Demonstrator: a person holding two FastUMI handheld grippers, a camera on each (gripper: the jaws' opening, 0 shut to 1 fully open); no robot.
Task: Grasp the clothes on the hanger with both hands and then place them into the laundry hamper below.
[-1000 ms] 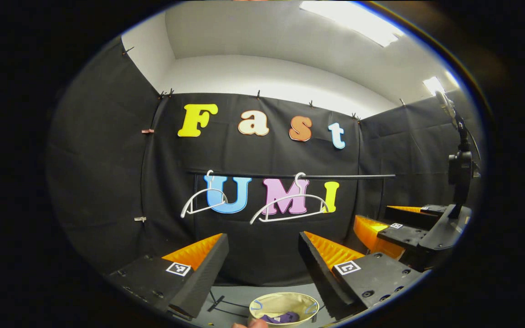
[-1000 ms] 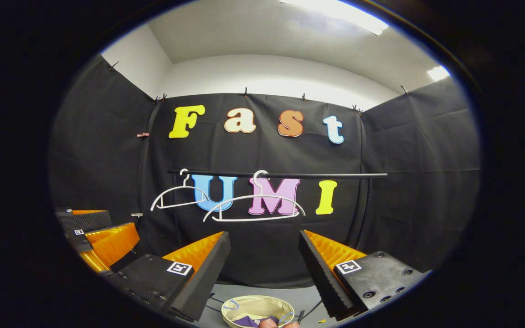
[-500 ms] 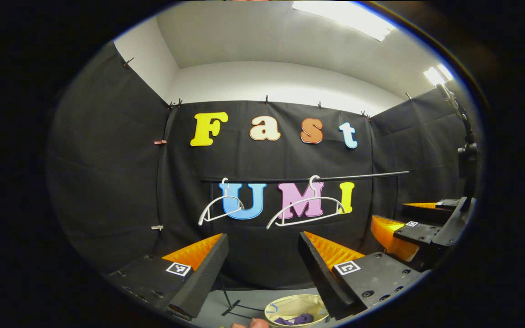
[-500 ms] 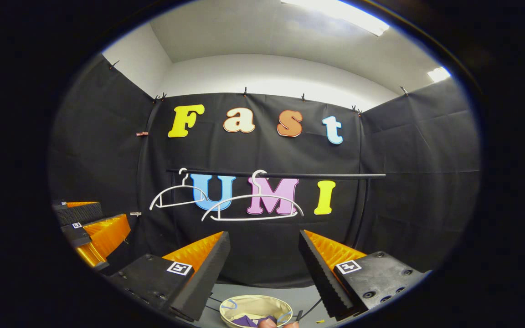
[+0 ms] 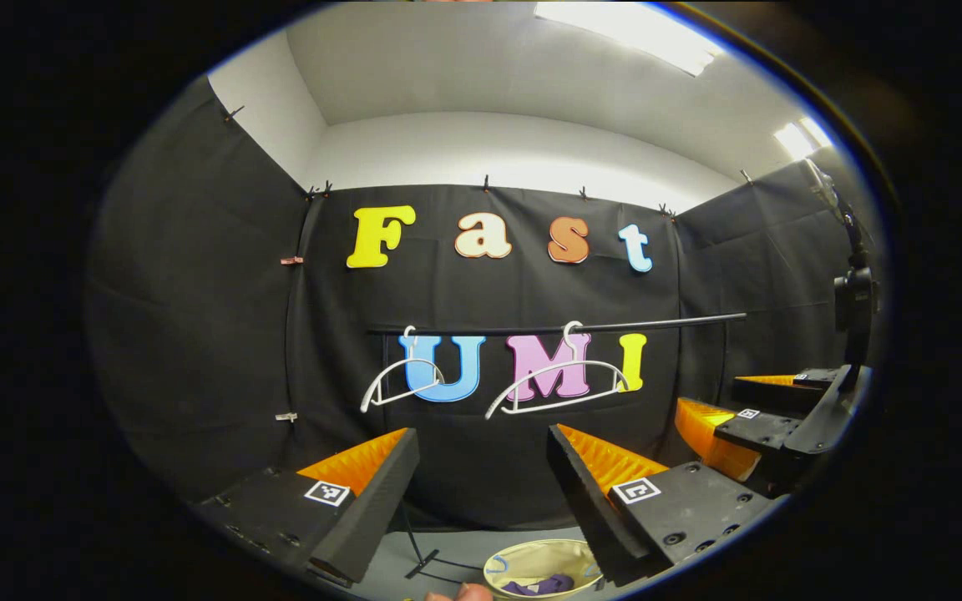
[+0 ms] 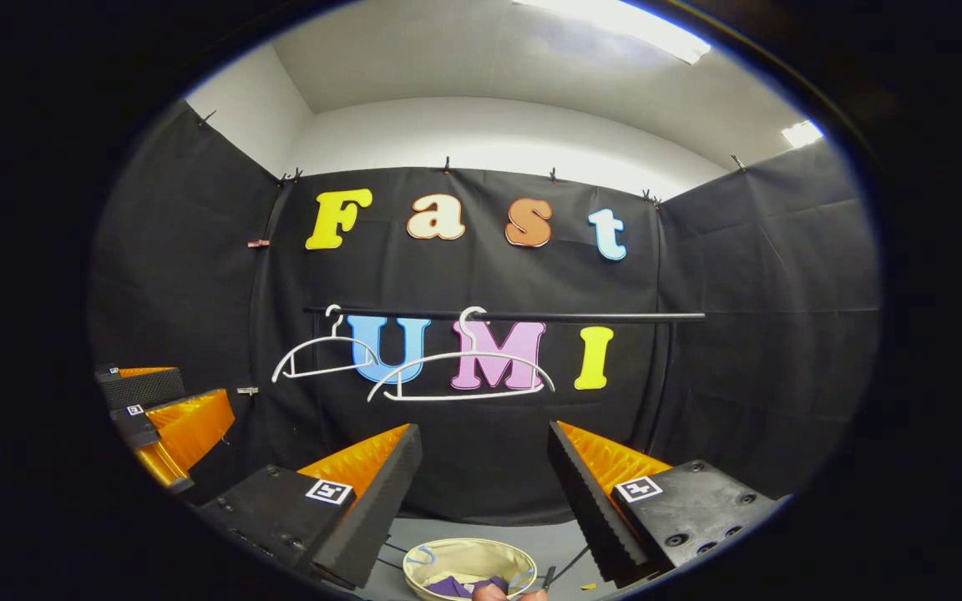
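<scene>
We hold both grippers, left gripper (image 5: 481,484) and right gripper (image 6: 481,484), agape and empty, well above the round cream fabric hamper (image 6: 471,558) containing purple cloth (image 6: 460,587), clear of bare white hangers (image 6: 460,376)

White hangers (image 6: 460,376) on black rail (image 6: 506,316); cream hamper (image 6: 468,558), blue handles, purple clothes (image 5: 541,584) inside.
</scene>
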